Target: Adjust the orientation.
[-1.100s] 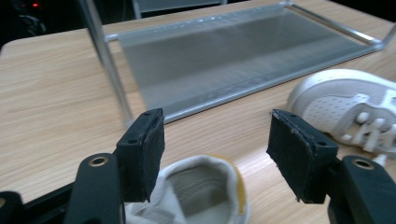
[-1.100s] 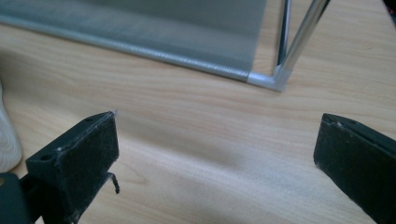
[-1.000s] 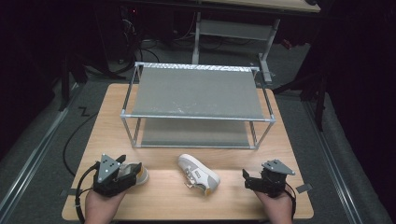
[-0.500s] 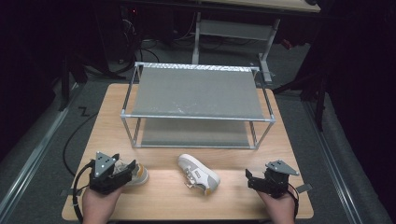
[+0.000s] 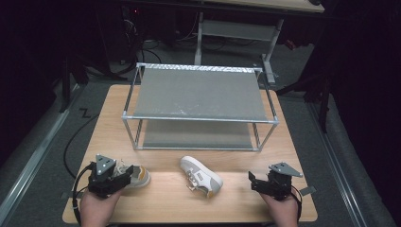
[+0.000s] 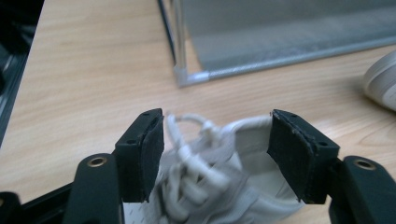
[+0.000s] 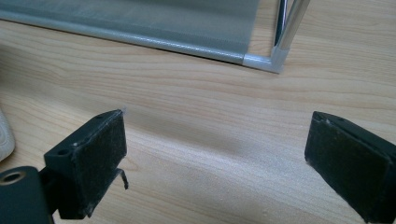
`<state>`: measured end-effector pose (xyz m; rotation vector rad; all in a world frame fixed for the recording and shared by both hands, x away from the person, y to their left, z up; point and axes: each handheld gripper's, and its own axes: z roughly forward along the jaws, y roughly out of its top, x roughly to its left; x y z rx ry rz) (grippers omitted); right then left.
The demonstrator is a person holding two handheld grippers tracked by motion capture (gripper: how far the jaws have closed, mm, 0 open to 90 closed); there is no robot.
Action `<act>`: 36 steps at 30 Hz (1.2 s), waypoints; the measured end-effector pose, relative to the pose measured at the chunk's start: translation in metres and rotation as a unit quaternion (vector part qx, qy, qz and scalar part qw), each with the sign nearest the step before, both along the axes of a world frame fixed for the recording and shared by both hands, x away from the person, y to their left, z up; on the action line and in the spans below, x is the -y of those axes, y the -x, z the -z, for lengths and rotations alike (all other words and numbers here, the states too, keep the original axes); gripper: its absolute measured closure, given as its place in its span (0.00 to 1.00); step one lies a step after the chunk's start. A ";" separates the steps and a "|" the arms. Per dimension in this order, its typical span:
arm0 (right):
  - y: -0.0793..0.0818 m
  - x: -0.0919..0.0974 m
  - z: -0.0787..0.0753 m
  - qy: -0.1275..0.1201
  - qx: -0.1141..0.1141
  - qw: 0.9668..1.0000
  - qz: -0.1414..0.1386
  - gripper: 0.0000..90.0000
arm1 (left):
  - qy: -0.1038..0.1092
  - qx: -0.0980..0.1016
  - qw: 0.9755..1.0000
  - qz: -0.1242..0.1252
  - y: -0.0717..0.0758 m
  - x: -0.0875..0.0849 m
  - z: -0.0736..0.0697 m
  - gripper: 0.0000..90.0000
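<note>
since the left tongs [image 6: 215,156] stand spread astride the near shoe [image 5: 135,175] at the table's [image 5: 189,210] front left, closing now could pinch only the loose laces [image 6: 191,161], so it may slip. right tongs [image 7: 224,161] hang spread and bare, apart from the second shoe [image 5: 201,176] before the rack [image 5: 198,94].

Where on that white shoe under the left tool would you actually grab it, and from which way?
Probably across the collar, just behind the laces, coming down from above. The shoe sits upright with its opening facing up, and the left tool is open with its jaws already straddling the two soft side walls, which should squeeze together easily.
</note>
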<state>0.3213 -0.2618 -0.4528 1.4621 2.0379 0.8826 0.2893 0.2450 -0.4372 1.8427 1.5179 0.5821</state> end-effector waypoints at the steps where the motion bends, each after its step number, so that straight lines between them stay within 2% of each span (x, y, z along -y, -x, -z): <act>1: 0.000 0.000 0.000 -0.001 0.000 1.000 -0.001 0.06 | 0.004 -0.002 1.000 0.000 0.001 -0.001 0.001 0.41; 2: -0.001 0.001 0.001 -0.002 0.000 1.000 -0.003 0.07 | 0.000 -0.009 1.000 0.001 0.001 -0.001 0.001 0.42; 14: -0.002 0.006 0.000 -0.011 -0.003 1.000 0.007 0.08 | -0.015 -0.014 1.000 0.001 0.000 0.002 0.008 0.43; 16: -0.002 0.006 0.000 -0.011 -0.003 1.000 0.008 0.08 | -0.018 -0.008 1.000 0.001 0.000 0.002 0.010 0.51; 19: -0.002 0.005 0.001 -0.010 -0.004 1.000 0.008 0.09 | -0.030 0.003 1.000 -0.003 -0.001 0.005 0.015 0.55; 21: -0.002 0.005 0.002 -0.009 -0.007 1.000 0.009 0.09 | -0.022 0.009 1.000 -0.002 -0.002 0.005 0.016 0.62; 22: -0.003 0.006 0.003 -0.010 -0.008 1.000 0.008 0.09 | -0.028 0.018 0.999 -0.006 0.000 0.007 0.017 0.68; 23: -0.002 0.006 0.002 -0.013 -0.010 1.000 0.009 0.09 | -0.034 0.021 0.999 -0.005 0.000 0.009 0.018 0.71; 31: -0.002 0.009 0.002 -0.023 -0.011 1.000 0.014 0.12 | -0.057 0.036 0.998 0.002 0.002 0.014 0.017 0.81; 33: -0.002 0.010 0.003 -0.023 -0.011 1.000 0.013 0.13 | -0.053 0.040 0.998 0.006 0.003 0.014 0.017 0.87; 36: -0.002 0.010 0.003 -0.023 -0.010 1.000 0.011 0.14 | -0.066 0.041 0.997 0.006 0.002 0.017 0.016 0.88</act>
